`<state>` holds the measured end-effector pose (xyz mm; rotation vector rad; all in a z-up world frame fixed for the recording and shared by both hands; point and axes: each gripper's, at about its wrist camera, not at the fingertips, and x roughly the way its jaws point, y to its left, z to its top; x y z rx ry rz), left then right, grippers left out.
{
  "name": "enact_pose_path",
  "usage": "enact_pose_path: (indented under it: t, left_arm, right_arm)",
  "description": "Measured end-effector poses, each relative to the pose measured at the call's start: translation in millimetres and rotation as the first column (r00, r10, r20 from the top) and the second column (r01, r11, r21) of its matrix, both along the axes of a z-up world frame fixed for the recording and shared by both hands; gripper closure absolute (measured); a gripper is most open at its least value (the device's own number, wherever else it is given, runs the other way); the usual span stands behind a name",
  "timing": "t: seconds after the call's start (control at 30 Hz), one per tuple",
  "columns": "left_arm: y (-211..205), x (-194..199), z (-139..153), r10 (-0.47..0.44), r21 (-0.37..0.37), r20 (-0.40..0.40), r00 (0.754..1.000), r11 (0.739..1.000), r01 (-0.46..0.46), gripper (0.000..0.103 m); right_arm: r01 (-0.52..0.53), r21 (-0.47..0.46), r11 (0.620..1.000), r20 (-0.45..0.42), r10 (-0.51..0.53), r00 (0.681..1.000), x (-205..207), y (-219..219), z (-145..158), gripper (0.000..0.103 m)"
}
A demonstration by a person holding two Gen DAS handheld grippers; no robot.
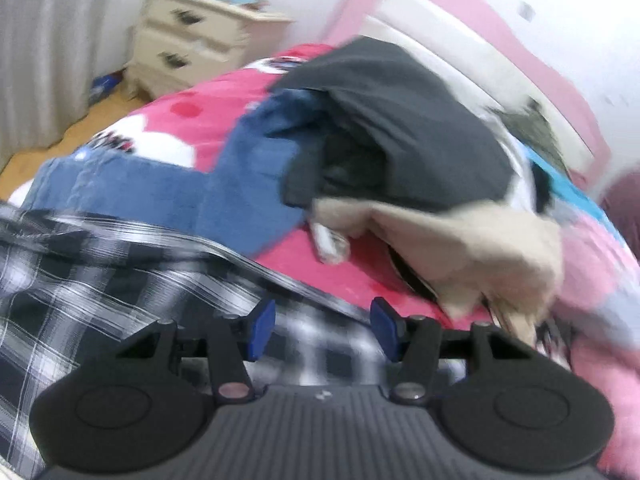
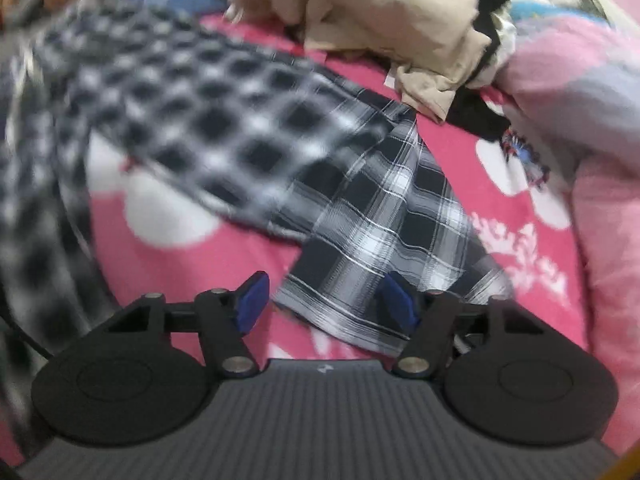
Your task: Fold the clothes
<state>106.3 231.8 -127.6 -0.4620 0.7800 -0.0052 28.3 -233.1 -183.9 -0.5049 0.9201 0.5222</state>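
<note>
A black-and-white plaid shirt (image 2: 248, 120) lies spread on the pink bedspread (image 2: 168, 264), blurred on its left side. One sharp-edged flap of the shirt (image 2: 380, 248) reaches down between the fingers of my right gripper (image 2: 326, 304), which is open, its blue pads apart from each other. In the left wrist view the same plaid shirt (image 1: 100, 300) covers the lower left. My left gripper (image 1: 323, 330) hovers over the shirt's edge, open, with plaid cloth showing below the gap.
A heap of clothes sits further up the bed: a black garment (image 1: 400, 128), a beige one (image 1: 460, 248) and blue denim (image 1: 180, 192). A pink headboard (image 1: 480, 12) stands behind, a cream nightstand (image 1: 192, 40) and curtain at the left. A light pink quilt (image 2: 580, 100) bunches at the right.
</note>
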Motion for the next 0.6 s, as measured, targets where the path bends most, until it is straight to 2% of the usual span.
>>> enact_pose_path:
  t: [0.07,0.1,0.13,0.2,0.27,0.33,0.37,0.47,0.53,0.6]
  left_arm:
    - [-22,-8,3,-0.083,0.022,0.007,0.997,0.996,0.082,0.049]
    - [-36,-12,3,-0.131,0.034,0.006,0.991,0.991,0.131,0.049]
    - [-49,-15,2,-0.181,0.048,0.003,0.983,0.982,0.181,0.049]
    - [-78,-23,-1,-0.29,0.086,-0.005,0.957,0.953,0.29,0.049]
    - [-104,-32,-6,-0.396,0.136,-0.015,0.918,0.909,0.395,0.049]
    - [-129,-43,-12,-0.496,0.186,-0.021,0.868,0.851,0.491,0.049]
    - [-141,-47,-15,-0.538,0.209,-0.029,0.842,0.821,0.532,0.049]
    - [-163,-61,-25,-0.618,0.244,-0.047,0.785,0.755,0.608,0.05]
    - [-172,-66,-33,-0.644,0.262,-0.058,0.763,0.728,0.634,0.05]
    - [-175,-70,-38,-0.655,0.261,-0.068,0.753,0.717,0.647,0.05]
  right_arm:
    - [-0.018,-0.048,0.999,-0.011,0.018,1.0,2,3,-11,0.055]
    - [-0.01,-0.049,0.999,-0.021,0.009,1.0,4,1,-13,0.076]
    - [0.001,-0.047,0.999,-0.032,-0.002,0.999,6,-2,-15,0.086]
    - [0.038,0.017,0.999,-0.032,-0.037,0.999,7,-10,-5,0.097]
    - [0.103,0.115,0.988,-0.019,-0.102,0.995,14,-22,12,0.097]
    - [0.176,0.214,0.961,-0.012,-0.177,0.984,24,-40,29,0.097]
    - [0.206,0.255,0.945,-0.007,-0.212,0.977,29,-50,37,0.097]
    - [0.286,0.368,0.885,0.009,-0.311,0.95,56,-80,55,0.097]
    - [0.341,0.436,0.833,0.017,-0.386,0.922,80,-102,63,0.097]
    - [0.394,0.494,0.775,0.013,-0.459,0.888,104,-125,67,0.097]
